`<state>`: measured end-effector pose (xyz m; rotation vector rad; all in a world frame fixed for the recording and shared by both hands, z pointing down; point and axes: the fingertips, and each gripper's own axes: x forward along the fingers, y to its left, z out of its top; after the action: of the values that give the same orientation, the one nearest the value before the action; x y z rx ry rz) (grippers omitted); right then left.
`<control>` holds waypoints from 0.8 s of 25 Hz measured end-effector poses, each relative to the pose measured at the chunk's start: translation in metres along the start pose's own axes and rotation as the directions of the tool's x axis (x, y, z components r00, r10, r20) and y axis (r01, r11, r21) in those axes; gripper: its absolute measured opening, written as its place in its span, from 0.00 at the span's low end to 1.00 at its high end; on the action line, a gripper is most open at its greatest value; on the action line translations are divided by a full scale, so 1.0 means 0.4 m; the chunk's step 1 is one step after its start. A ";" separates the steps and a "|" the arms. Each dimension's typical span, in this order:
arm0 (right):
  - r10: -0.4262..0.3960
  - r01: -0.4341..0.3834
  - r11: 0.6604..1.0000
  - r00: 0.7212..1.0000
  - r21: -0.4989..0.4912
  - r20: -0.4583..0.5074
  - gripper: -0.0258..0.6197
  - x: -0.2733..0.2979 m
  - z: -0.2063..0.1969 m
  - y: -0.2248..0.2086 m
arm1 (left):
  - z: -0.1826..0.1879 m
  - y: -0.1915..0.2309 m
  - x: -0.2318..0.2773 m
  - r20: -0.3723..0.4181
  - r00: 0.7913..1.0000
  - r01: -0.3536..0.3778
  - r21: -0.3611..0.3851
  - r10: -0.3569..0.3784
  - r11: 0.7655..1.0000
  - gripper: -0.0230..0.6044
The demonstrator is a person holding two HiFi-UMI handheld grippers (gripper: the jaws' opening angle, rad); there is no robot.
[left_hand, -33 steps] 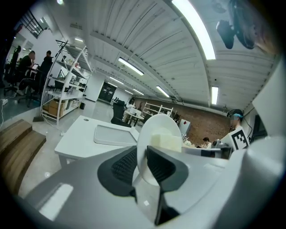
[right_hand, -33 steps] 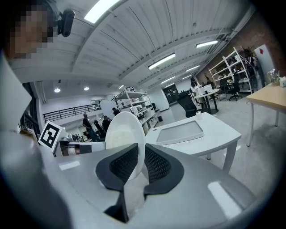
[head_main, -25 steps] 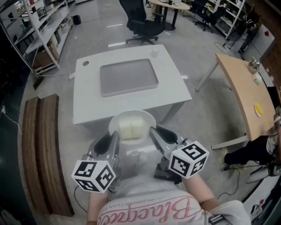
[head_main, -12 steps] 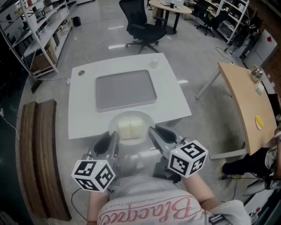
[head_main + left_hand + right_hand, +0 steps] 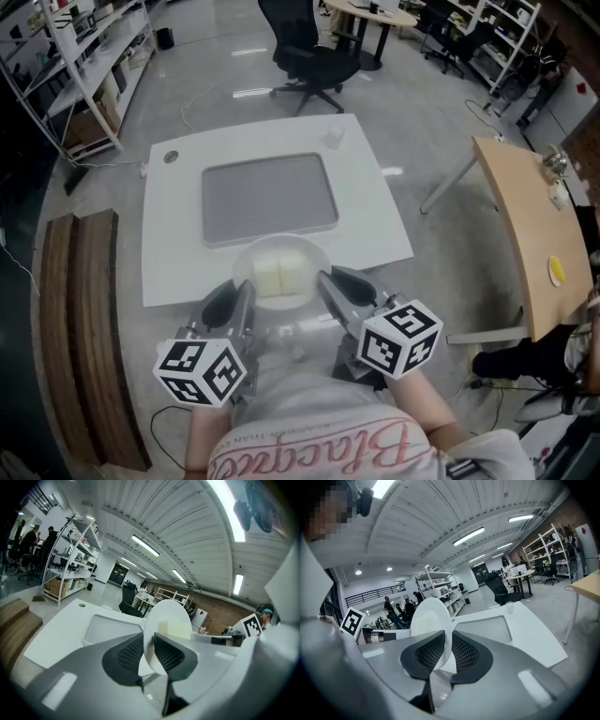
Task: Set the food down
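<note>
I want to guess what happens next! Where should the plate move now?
Probably a bit forward: the left tongs and right tongs each pinch the plate with food, and it hangs at the white table's near edge, short of the grey tray.

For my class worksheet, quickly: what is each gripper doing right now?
Left gripper: jaws shut on the plate at its rim.
Right gripper: jaws shut on the plate's opposite rim.
</note>
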<state>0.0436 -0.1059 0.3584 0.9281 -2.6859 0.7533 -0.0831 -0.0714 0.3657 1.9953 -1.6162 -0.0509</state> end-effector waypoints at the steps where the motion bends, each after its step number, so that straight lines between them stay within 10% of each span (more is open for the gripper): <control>1: -0.001 0.001 1.000 1.000 0.002 -0.001 0.12 0.005 0.000 -0.004 | 0.001 0.004 0.007 -0.003 1.000 0.001 0.001 -0.001 1.000 0.15; 20: -0.069 0.075 0.995 0.994 0.064 -0.087 0.12 0.253 0.044 -0.197 | 0.041 0.156 0.287 -0.100 0.995 0.005 -0.032 -0.009 0.999 0.15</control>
<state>0.0131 -0.2210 0.4097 0.9807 -2.5544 0.8517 -0.1137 -0.1895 0.4156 1.9477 -1.5360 0.0205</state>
